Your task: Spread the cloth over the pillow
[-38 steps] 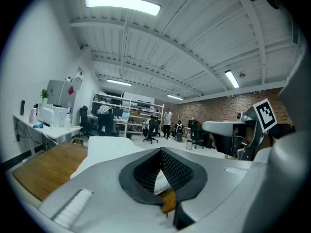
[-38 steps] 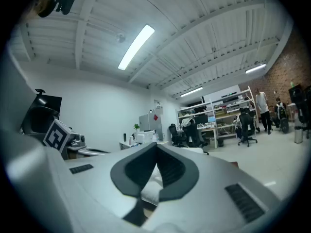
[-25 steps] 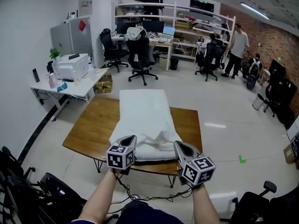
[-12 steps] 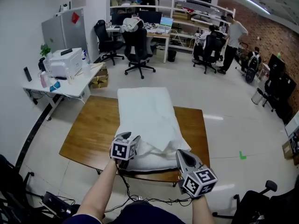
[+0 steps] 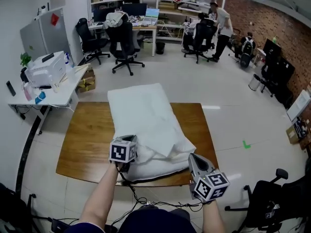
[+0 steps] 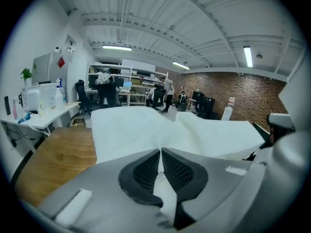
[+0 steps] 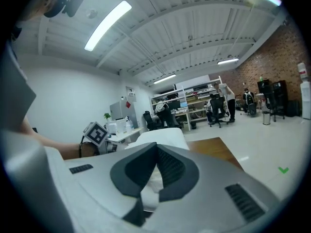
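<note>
A white cloth [image 5: 146, 123] lies lengthwise on the pillow [image 5: 160, 166] on the wooden table [image 5: 87, 140], rumpled and bunched at its near end. My left gripper [image 5: 131, 142] is at the near left corner, shut on a fold of the cloth [image 6: 160, 178], which runs up between the pads of my left gripper [image 6: 160, 152]. At the near right corner, my right gripper [image 5: 193, 158] is also shut, with white cloth [image 7: 153, 181] pinched below its tips [image 7: 156, 148]. In the right gripper view the left gripper's marker cube [image 7: 95, 132] shows beside the pillow [image 7: 160, 136].
Bare wood [image 6: 53, 154] flanks the pillow on both sides. A white side table [image 5: 48, 89] with a printer stands at the far left. Office chairs [image 5: 124, 45], desks and people [image 5: 221, 23] are at the back of the room. A cable [image 5: 141, 200] hangs below the table's near edge.
The left gripper's jaws stood apart half a second ago and are now shut on the cloth's near left edge. The cloth's near end is more bunched. The right gripper kept its grip.
</note>
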The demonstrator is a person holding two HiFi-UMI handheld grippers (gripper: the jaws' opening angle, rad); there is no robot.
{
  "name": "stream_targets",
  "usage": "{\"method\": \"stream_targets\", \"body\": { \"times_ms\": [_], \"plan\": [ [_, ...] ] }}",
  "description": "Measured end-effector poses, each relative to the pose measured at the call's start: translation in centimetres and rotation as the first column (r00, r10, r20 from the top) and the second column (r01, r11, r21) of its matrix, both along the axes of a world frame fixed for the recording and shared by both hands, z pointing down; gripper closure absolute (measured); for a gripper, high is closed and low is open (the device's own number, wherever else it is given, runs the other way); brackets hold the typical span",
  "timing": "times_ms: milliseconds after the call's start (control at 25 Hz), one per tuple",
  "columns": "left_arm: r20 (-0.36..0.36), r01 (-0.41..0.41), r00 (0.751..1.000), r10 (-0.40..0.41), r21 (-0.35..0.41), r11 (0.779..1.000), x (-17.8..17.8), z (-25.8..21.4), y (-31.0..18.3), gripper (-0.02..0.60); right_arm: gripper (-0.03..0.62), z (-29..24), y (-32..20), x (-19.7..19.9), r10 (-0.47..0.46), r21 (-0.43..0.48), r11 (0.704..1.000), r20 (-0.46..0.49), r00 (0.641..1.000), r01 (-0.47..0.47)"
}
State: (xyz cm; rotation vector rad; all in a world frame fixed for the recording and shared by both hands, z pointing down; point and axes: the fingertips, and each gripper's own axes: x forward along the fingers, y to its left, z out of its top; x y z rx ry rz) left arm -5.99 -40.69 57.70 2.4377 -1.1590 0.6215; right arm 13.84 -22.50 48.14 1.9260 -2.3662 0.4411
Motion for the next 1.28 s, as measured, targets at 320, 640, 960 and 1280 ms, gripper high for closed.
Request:
{"method": "stream_targets", "body": {
  "times_ms": [320, 640, 960, 1280],
  "plan": [
    [-0.141, -0.007, 0.99, 0.031, 0.167, 0.986, 0.7, -8.8, -1.5, 0.566, 0.58, 3.9, 0.2, -1.3, 0.02, -0.079, 0.997, -0.007, 1.0, -0.021],
    [-0.185, 0.058, 0.983, -0.013, 0.242, 0.968, 1.2, -15.2, -3.5, 0.566, 0.392, 7.1, -1.2, -6.1, -0.104, -0.14, 0.985, -0.012, 0.995, 0.101],
    [-0.198, 0.117, 0.978, -0.061, 0.282, 0.952, 0.0, -19.0, -3.6, 0.566, 0.293, 9.9, -3.4, -10.1, -0.145, -0.162, 0.98, -0.159, 0.977, 0.119],
    [-0.205, 0.181, 0.972, -0.119, 0.316, 0.932, -3.6, -21.0, -3.8, 0.566, 0.343, 8.6, -6.4, -6.2, -0.016, -0.114, 0.993, -0.153, 0.988, -0.001]
  ]
}}
